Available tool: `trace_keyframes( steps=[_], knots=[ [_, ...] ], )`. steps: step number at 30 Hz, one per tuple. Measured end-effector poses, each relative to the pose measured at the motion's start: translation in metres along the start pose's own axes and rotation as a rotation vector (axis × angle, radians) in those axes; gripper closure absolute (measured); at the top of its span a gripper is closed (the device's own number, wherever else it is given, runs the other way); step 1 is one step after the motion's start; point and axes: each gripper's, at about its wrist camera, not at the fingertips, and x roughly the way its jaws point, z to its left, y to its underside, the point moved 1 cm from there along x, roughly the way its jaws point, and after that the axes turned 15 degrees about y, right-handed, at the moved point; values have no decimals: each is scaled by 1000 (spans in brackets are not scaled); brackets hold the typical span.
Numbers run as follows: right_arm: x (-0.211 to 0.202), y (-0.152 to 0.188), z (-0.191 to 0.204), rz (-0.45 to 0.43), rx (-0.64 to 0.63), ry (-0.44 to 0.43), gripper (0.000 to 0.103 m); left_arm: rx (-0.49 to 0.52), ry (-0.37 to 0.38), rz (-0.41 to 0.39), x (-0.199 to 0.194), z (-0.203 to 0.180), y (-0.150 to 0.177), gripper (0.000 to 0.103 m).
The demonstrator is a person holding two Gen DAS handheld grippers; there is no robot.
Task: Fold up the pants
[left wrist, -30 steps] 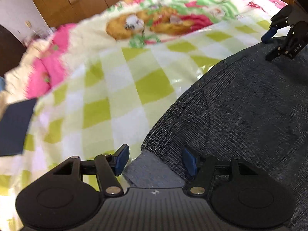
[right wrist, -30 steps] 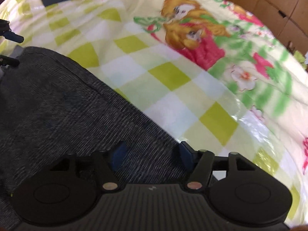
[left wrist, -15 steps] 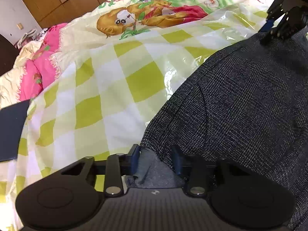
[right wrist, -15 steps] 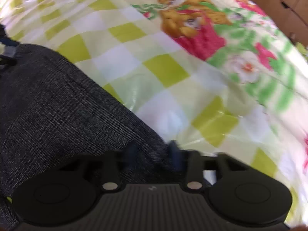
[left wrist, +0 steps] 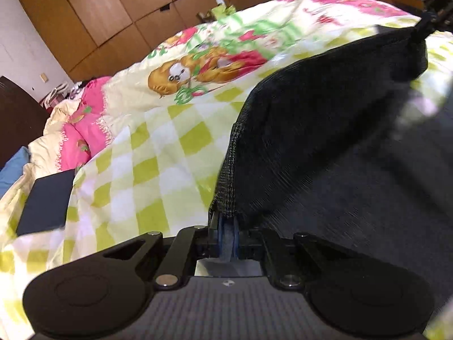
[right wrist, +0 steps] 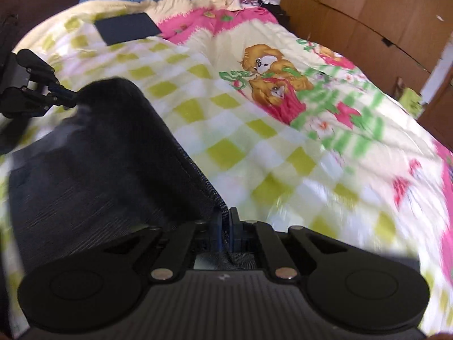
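Dark grey knit pants (left wrist: 325, 130) hang lifted above the bed, stretched between both grippers. My left gripper (left wrist: 226, 221) is shut, its blue pads pinching one corner of the fabric edge. In the right wrist view the same pants (right wrist: 93, 153) sag to the left, and my right gripper (right wrist: 225, 221) is shut on the other corner. The left gripper (right wrist: 68, 96) shows again at the far left of the right wrist view, clamped on the cloth. The right gripper (left wrist: 424, 27) appears at the top right of the left wrist view, holding a bunched tip.
A quilt (right wrist: 283, 147) with green checks and a cartoon print covers the bed. A dark flat rectangle (left wrist: 46, 201) lies near the pillow end, also seen as a dark rectangle (right wrist: 127, 28). Pink bedding (left wrist: 82, 130) and wooden wardrobe doors (left wrist: 113, 14) stand behind.
Both grippers went from open beside the pants' edge to shut on it, then rose and pulled away, lifting the fabric off the quilt.
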Motion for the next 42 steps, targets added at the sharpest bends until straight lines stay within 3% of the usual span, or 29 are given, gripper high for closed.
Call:
trace_keyframes(
  steps=[4, 8, 12, 16, 18, 21, 23, 25, 28, 33, 36, 42],
  knots=[
    [-46, 53, 33, 37, 33, -16, 99, 24, -4, 5, -35, -44, 40, 86],
    [-29, 100, 77, 152, 51, -68, 100, 11, 1, 52, -33, -74, 77, 86],
    [-19, 123, 108, 202, 39, -75, 102, -15, -22, 62, -29, -87, 101, 86],
    [-29, 109, 132, 117, -71, 17, 95, -51, -60, 11, -37, -87, 110, 82],
    [-31, 90, 149, 42, -132, -9, 95, -24, -105, -15, -37, -84, 108, 81],
    [-22, 70, 180, -24, -217, -18, 75, -18, -101, -28, -31, -74, 106, 73],
    [-9, 57, 201, -61, -277, -29, 72, -33, -100, -37, -25, -64, 105, 65],
    [2, 51, 216, -91, -304, -44, 69, -60, -100, -39, -20, -57, 106, 50],
    [16, 47, 239, -127, -329, -82, 58, -87, -70, -55, -15, -49, 108, 39],
    [30, 42, 269, -217, -413, -15, 57, -97, -57, -53, 1, -45, 104, 33],
    [35, 37, 271, -223, -415, -3, 57, -146, -32, -54, 3, -33, 103, 28],
    [33, 42, 273, -237, -413, 3, 56, -194, 34, -74, -1, -22, 97, 28]
  ],
)
